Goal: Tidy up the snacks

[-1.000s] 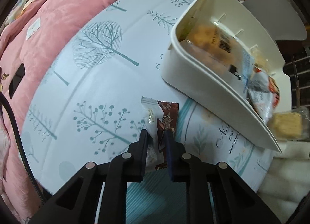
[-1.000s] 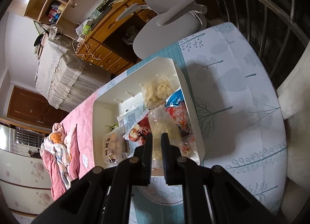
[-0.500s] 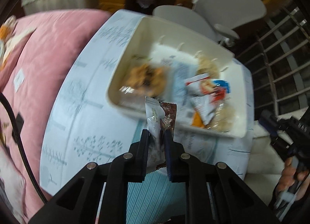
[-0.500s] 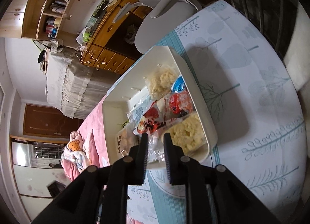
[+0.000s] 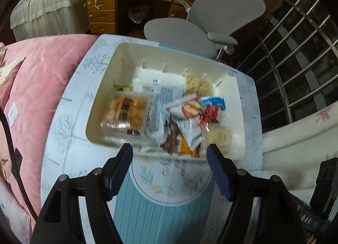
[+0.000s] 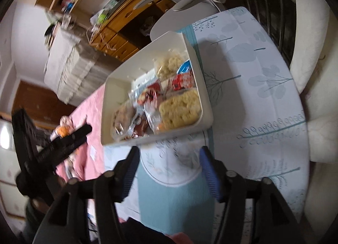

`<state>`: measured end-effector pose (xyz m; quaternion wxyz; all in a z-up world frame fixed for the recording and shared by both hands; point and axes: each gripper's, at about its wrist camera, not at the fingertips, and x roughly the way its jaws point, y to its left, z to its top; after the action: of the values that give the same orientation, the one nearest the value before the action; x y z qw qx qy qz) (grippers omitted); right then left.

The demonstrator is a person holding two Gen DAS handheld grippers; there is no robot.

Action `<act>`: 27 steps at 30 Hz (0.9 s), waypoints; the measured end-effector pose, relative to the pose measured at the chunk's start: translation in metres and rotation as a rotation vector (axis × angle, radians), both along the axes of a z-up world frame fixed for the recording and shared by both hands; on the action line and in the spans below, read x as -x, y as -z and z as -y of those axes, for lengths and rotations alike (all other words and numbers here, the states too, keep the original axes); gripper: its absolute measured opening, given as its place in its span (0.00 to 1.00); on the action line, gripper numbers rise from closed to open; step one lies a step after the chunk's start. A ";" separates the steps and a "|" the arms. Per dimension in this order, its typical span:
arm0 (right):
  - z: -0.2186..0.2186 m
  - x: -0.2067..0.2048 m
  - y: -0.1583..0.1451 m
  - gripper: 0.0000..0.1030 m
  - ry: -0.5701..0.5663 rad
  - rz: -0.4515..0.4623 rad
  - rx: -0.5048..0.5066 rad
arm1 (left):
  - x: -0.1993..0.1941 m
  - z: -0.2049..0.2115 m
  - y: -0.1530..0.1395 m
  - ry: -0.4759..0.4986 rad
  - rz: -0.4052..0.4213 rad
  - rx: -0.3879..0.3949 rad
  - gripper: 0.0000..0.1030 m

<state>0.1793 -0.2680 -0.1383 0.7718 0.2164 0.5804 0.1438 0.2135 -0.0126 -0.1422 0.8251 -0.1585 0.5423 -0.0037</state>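
Both jaws are opening and neither pair has anything between it. On the left, the left gripper hangs above the near rim of the white bin, its blue pads spread wide with only the patterned tabletop showing in the gap. Just beyond its tips, a brown-wrapped snack lies inside the bin against the near wall, blurred, among the other packets. From left to right in that view the bin holds a clear pack of orange biscuits, a pale blue-and-white packet, red-and-white wrappers and two pale puffed-rice cakes at the right end.

Further right, the right gripper also stands wide and empty over the tabletop, short of the bin's near wall; a large rice cake rests in the bin's near right corner.

To finish this release cleanly, I would hold each gripper clear above the rim until its jaws stop moving, so no wrapper catches on a pad and gets dragged out. No loose snack shows on the tabletop in either view, so the sorting looks close to done; any last packet must lie outside these views.
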 end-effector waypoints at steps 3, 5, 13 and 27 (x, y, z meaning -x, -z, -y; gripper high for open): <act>-0.007 0.016 -0.001 0.65 -0.046 0.008 0.043 | 0.018 0.007 0.001 0.016 -0.037 0.004 0.81; -0.012 0.026 -0.003 0.66 -0.075 0.012 0.077 | 0.033 0.009 -0.002 0.032 -0.036 0.018 0.85; -0.030 0.075 -0.030 0.80 -0.098 0.063 0.279 | 0.097 0.010 -0.022 0.132 -0.013 -0.025 0.90; -0.080 0.145 -0.097 0.92 -0.098 0.165 0.321 | 0.171 -0.013 -0.068 0.124 0.059 -0.157 0.90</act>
<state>0.0343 -0.1883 -0.0409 0.8334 0.0494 0.5405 0.1039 0.0423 0.0002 -0.0740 0.8487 -0.0593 0.5252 -0.0170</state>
